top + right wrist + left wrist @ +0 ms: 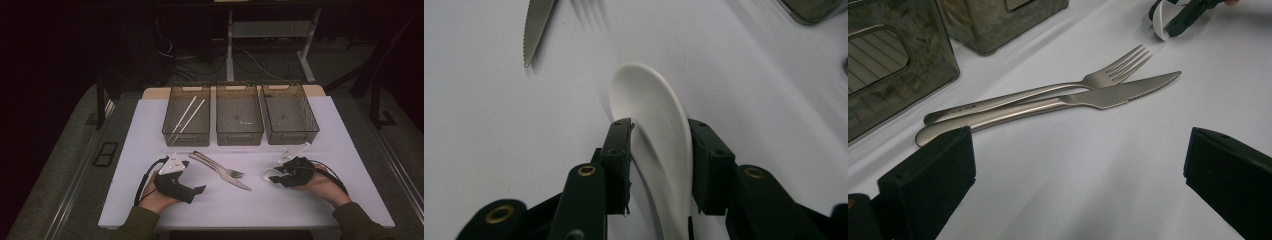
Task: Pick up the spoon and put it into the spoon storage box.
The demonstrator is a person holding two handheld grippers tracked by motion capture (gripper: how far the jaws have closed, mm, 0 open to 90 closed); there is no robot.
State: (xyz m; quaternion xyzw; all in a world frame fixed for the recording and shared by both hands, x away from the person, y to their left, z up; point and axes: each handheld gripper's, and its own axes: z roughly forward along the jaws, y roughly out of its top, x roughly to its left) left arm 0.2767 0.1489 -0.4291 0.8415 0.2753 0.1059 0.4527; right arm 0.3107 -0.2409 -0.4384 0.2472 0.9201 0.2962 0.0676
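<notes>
A steel fork (215, 165) and a steel knife (231, 178) lie side by side in the middle of the white table (150, 200). My left gripper (192, 182) rests left of them, open, jaws wide apart with nothing between. In the left gripper view the fork (1048, 90) and knife (1068, 102) lie just beyond my left gripper (1078, 185). My right gripper (275, 176) sits to the right, shut on a white spoon (266, 172). In the right gripper view the spoon (659, 130) stands on edge between the pads of the right gripper (659, 145), bowl pointing toward the knife tip (536, 25).
Three grey see-through bins stand in a row at the back: the left bin (186, 136) holds two white chopsticks (187, 115), beside it the middle bin (239, 136) and right bin (292, 136). Bare table lies in front of the cutlery. The person's hands rest near the front edge.
</notes>
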